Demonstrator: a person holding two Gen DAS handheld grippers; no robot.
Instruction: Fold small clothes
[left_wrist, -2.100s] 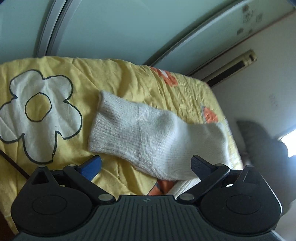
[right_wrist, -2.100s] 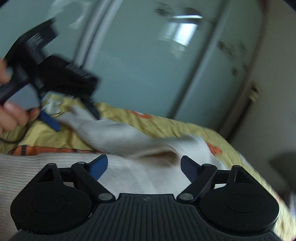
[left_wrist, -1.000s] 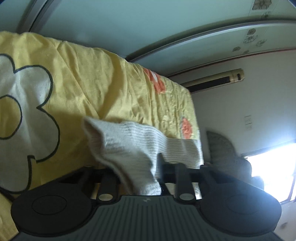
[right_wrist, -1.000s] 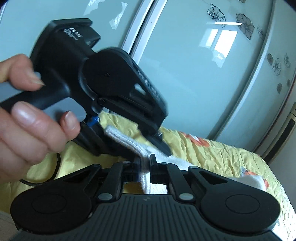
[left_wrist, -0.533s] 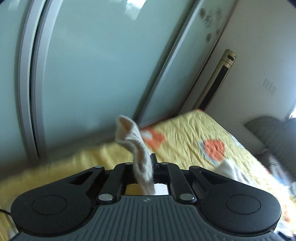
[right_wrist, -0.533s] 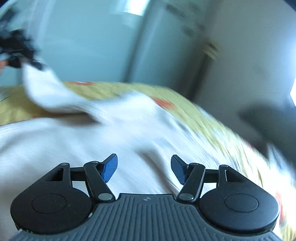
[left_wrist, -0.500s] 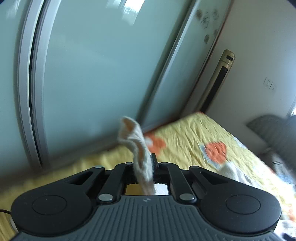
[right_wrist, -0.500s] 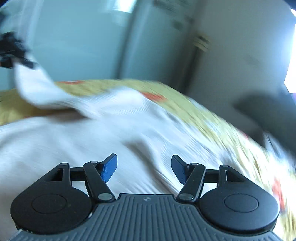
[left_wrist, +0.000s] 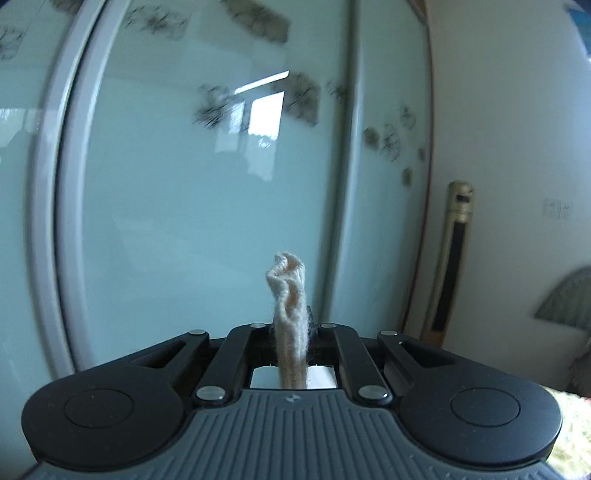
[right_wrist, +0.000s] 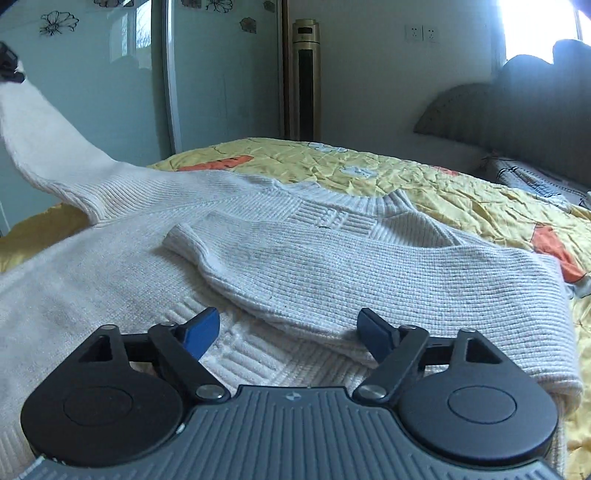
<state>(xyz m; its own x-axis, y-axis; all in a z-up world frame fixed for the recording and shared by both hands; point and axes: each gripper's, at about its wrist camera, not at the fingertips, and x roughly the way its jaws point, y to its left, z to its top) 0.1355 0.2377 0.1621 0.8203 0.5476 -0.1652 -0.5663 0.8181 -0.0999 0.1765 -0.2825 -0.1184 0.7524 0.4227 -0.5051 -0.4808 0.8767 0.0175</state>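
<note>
Knitted white sweater (right_wrist: 110, 280), soft and limp: left gripper (left_wrist: 291, 328) pinches its cuff (left_wrist: 286, 284); right gripper (right_wrist: 286, 328), jaws just spread and empty, should take the folded sleeve (right_wrist: 332, 269) ahead.

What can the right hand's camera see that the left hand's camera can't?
Only the right wrist view shows the white sweater's body, one sleeve folded across it, the yellow bedspread, and the open right gripper. Only the left wrist view shows the left gripper shut on the other sleeve's cuff. Both show that lifted sleeve, the glass wardrobe doors and the tower air conditioner.
</note>
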